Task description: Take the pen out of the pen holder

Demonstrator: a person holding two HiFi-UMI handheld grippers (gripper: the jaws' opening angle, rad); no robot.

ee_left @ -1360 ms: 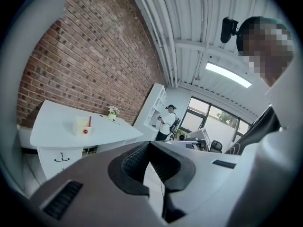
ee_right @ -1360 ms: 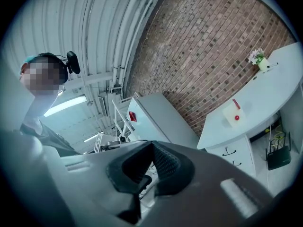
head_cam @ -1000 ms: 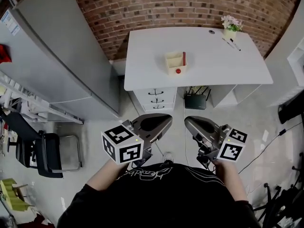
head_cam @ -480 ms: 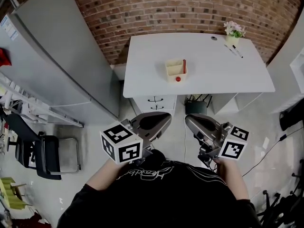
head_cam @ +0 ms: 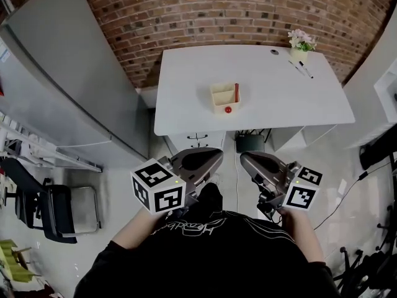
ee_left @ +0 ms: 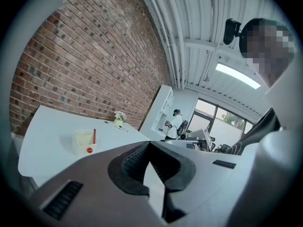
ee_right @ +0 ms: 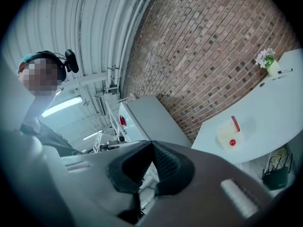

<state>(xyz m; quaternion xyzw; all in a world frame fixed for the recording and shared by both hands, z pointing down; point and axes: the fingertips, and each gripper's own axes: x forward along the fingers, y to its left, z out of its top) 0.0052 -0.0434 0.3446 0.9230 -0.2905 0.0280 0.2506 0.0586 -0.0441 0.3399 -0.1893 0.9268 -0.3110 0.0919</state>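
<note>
A cream pen holder (head_cam: 224, 98) stands in the middle of the white desk (head_cam: 186, 110), with a red pen (head_cam: 236, 92) upright in its right side and a red knob (head_cam: 228, 110) on its front. It shows small and far in the left gripper view, pen holder (ee_left: 84, 141) and pen (ee_left: 94, 136), and in the right gripper view, pen holder (ee_right: 229, 136) and pen (ee_right: 235, 123). My left gripper (head_cam: 214, 156) and right gripper (head_cam: 246, 159) are held close to my body, well short of the desk. Both are shut with nothing in them, left gripper (ee_left: 150, 143), right gripper (ee_right: 152, 143).
A tall grey cabinet (head_cam: 68, 79) stands left of the desk against the brick wall (head_cam: 248, 11). Under the desk are a drawer unit (head_cam: 197, 138) and a black router (head_cam: 248, 143). A small flower pot (head_cam: 299, 43) and loose pens (head_cam: 301, 69) lie at the desk's far right. A chair (head_cam: 53, 210) stands left.
The desk and floor have slid down in the head view as I walk toward the desk. Both grippers keep the same pose in front of my body, still shut.
</note>
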